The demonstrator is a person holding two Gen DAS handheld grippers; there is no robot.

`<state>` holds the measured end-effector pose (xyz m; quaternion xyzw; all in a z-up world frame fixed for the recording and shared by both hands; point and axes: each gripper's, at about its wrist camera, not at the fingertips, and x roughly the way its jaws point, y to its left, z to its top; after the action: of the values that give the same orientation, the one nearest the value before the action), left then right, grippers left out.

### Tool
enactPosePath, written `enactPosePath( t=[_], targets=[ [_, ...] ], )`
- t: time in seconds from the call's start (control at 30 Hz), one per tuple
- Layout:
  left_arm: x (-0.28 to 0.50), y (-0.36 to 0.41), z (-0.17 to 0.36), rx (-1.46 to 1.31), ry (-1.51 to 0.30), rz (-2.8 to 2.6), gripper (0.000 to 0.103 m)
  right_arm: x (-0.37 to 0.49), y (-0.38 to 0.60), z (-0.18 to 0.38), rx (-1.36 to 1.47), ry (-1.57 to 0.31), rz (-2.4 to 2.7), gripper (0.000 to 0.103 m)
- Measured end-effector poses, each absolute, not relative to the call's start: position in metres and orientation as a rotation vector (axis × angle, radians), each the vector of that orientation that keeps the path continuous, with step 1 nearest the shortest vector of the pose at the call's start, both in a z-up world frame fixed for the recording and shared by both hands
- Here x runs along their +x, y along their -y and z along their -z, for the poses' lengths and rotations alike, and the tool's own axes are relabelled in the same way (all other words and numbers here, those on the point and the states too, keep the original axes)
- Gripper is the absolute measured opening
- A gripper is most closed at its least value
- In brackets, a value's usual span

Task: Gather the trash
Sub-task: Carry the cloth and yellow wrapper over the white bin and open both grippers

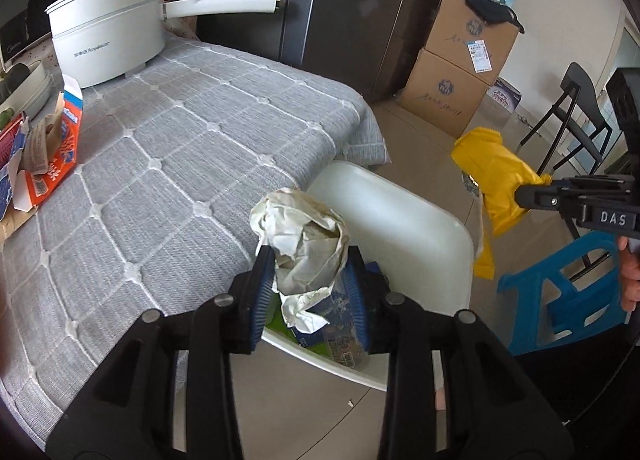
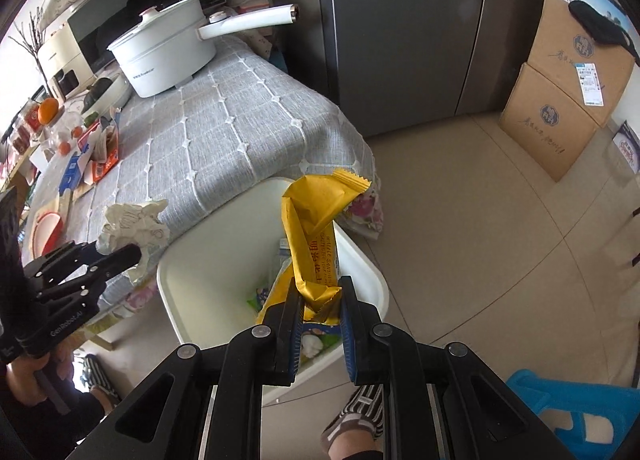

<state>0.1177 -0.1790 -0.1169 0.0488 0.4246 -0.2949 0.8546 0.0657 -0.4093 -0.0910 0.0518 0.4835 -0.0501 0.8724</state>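
Observation:
My left gripper (image 1: 310, 256) is shut on a ball of crumpled white paper (image 1: 300, 228), held over the near edge of a white trash bin (image 1: 400, 212) beside the table. The bin holds blue and green packaging. My right gripper (image 2: 320, 292) is shut on the lower end of a long yellow snack wrapper (image 2: 316, 216), which stands up above the same bin (image 2: 192, 288). In the left wrist view the right gripper (image 1: 524, 196) comes in from the right with the yellow wrapper (image 1: 496, 164). In the right wrist view the left gripper (image 2: 128, 254) holds the paper (image 2: 132, 224) at the left.
A table under a grey quilted cloth (image 1: 180, 140) carries a white electric pot (image 1: 108, 44) and torn orange cartons (image 1: 52, 148). A steel fridge (image 1: 352, 12), stacked cardboard boxes (image 1: 456, 72), a black chair (image 1: 576, 116) and a blue stool (image 1: 560, 292) surround the bin. A slippered foot (image 2: 356, 416) stands close.

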Motion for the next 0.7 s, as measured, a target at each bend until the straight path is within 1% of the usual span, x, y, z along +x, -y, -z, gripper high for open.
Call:
enactPosePath(
  t=[0.03, 0.1, 0.13, 0.17, 0.3, 0.37, 0.43, 0.7],
  targets=[
    [0.118, 0.181, 0.120, 0.115, -0.895, 0.618, 0.043, 0.066, 0.409, 0.092, 0.108, -1.012, 0.106, 0.018],
    [0.118, 0.186, 0.124, 0.138, -0.906, 0.617, 0.057, 0.065, 0.410, 0.093, 0.106, -1.018, 0.106, 0.018],
    [0.118, 0.187, 0.126, 0.144, -0.914, 0.614, 0.071, 0.066, 0.410, 0.094, 0.105, -1.020, 0.106, 0.018],
    [0.118, 0.187, 0.126, 0.150, -0.916, 0.600, 0.079, 0.066, 0.410, 0.094, 0.104, -1.023, 0.107, 0.018],
    [0.118, 0.186, 0.126, 0.167, -0.939, 0.560, 0.088, 0.068, 0.409, 0.096, 0.099, -1.032, 0.105, 0.018],
    [0.118, 0.182, 0.125, 0.172, -0.942, 0.544, 0.095, 0.068, 0.408, 0.097, 0.097, -1.037, 0.104, 0.018],
    [0.117, 0.177, 0.121, 0.178, -0.936, 0.526, 0.099, 0.071, 0.405, 0.099, 0.093, -1.044, 0.100, 0.018],
    [0.111, 0.159, 0.111, 0.185, -0.932, 0.498, 0.102, 0.079, 0.395, 0.108, 0.078, -1.085, 0.092, 0.019]
  ],
)
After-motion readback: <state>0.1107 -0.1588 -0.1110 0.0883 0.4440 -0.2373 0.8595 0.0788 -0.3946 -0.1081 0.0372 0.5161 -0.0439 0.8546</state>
